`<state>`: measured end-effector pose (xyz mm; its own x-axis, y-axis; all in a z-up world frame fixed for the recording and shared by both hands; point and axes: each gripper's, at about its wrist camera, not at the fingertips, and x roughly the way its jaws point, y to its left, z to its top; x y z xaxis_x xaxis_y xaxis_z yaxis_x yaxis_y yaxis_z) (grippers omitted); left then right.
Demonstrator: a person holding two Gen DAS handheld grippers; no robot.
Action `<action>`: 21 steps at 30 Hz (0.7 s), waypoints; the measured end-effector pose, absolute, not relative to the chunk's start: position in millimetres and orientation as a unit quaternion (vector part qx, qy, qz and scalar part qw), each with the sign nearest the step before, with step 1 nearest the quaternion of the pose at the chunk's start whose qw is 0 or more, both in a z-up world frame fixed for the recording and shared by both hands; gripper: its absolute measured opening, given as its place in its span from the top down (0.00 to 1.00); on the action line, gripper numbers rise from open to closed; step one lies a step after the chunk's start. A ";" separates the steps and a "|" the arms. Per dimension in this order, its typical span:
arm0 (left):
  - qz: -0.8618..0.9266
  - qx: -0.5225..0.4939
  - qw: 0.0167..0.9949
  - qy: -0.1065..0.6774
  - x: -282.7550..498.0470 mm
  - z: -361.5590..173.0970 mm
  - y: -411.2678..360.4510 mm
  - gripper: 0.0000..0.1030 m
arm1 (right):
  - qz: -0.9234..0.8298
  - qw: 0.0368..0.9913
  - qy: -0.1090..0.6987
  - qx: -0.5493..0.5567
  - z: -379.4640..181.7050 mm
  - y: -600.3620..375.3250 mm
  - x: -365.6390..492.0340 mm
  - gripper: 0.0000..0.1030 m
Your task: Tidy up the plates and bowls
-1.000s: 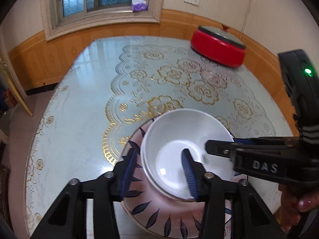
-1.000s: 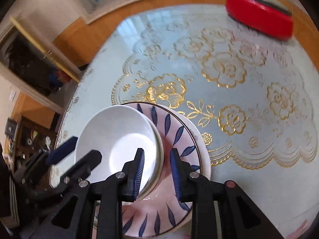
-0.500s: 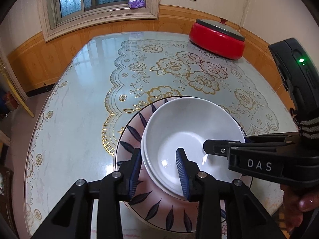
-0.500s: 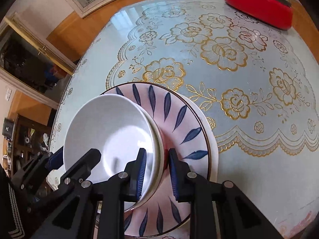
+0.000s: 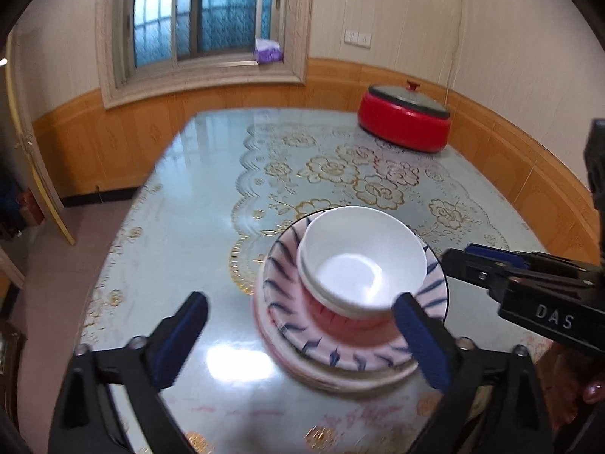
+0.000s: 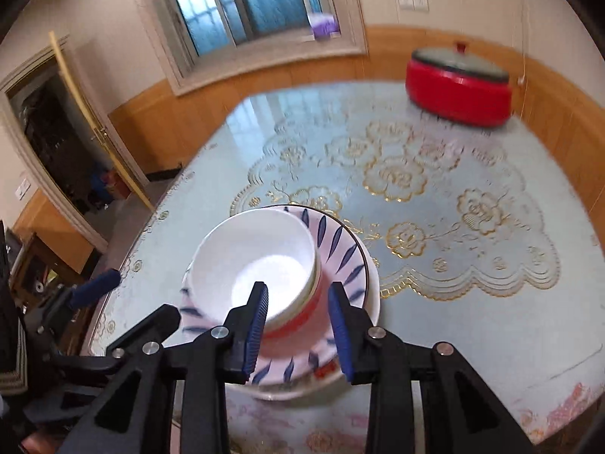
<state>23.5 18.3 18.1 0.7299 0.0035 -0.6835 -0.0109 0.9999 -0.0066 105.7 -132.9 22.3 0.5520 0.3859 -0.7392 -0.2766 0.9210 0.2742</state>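
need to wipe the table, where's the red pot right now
The red pot sits at the table's far right corner by the wood-panelled wall in both views, well beyond the stacked plates.

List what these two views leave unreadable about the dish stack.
- Number of bowls: nested rims blurred in both wrist views.
- Plates under the leaf-pattern plate: only pale edges show, the count is unclear.
- Stack's near edge: covered by the right tool in the right wrist view.
- Left tool fingers: motion-blurred while opening.
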 end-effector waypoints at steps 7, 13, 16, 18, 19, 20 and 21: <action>0.054 0.013 0.928 0.369 -20.7 10.7 27.2 0.00 | 0.148 0.891 0.426 0.045 5.9 -132.7 49.6 0.65; 0.080 0.036 0.923 0.374 -43.9 0.0 28.8 0.00 | 0.124 0.885 0.443 0.070 -15.1 -129.3 17.4 0.65; 0.093 0.053 0.921 0.374 -54.1 -6.0 25.7 0.00 | 0.120 0.888 0.439 0.071 -20.6 -124.2 2.0 0.65; 0.094 0.056 0.920 0.376 -59.1 -8.8 24.4 0.00 | 0.116 0.891 0.434 0.070 -22.1 -121.4 -6.6 0.65; 0.096 0.056 0.920 0.376 -62.2 -9.9 23.6 0.00 | 0.114 0.892 0.433 0.068 -22.6 -120.1 -9.9 0.65; 0.099 0.056 0.920 0.375 -63.5 -10.1 23.5 0.00 | 0.112 0.892 0.432 0.067 -22.8 -119.3 -12.6 0.65; 0.100 0.056 0.920 0.374 -65.4 -10.2 22.9 0.00 | 0.111 0.893 0.430 0.069 -22.7 -119.5 -14.8 0.65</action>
<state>-65.4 22.9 -10.2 0.7004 0.2264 -0.6769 -0.1427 0.9736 0.1781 -14.8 -119.5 -22.7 0.6056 0.2577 -0.7529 -0.1385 0.9658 0.2192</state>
